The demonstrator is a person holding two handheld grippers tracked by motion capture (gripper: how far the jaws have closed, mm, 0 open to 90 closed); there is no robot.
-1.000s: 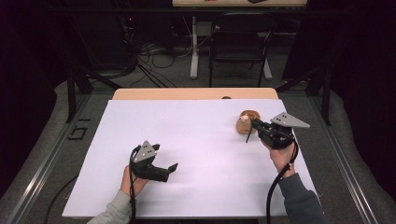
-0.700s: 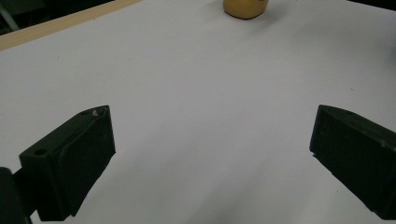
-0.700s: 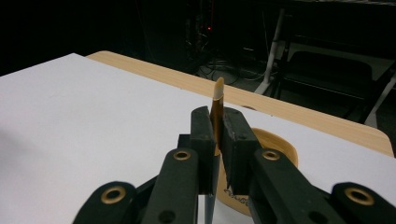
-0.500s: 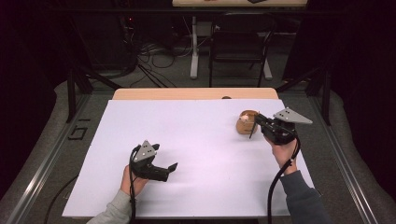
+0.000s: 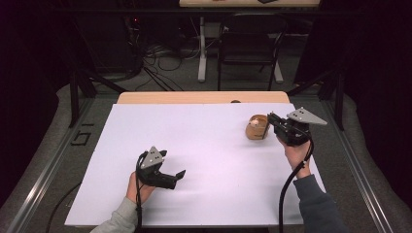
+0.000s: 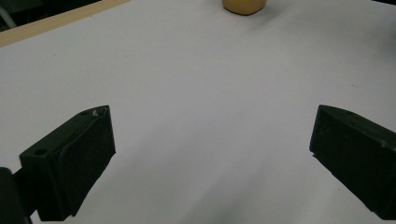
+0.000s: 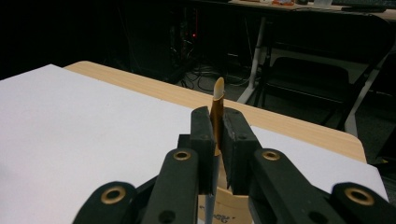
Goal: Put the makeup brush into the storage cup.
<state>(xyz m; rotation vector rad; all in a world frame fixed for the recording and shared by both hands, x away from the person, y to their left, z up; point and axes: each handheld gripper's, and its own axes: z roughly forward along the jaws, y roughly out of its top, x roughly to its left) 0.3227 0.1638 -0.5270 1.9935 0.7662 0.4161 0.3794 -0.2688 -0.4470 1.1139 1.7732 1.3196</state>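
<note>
One wooden bowl (image 5: 257,127) lay on the surface (image 5: 209,145), which carried one white sheet (image 5: 194,126) over its top. Two grippers were present: one left gripper (image 5: 179,176), its two jaws standing wide apart with nothing between them, and one right gripper (image 5: 270,118), its two jaws pressed together on the bowl's rim. Two hands held them, one to each: the left hand (image 5: 136,187) and the right hand (image 5: 294,154). Behind the surface stood one dark chair (image 5: 250,48) and one white table leg (image 5: 201,48).
</note>
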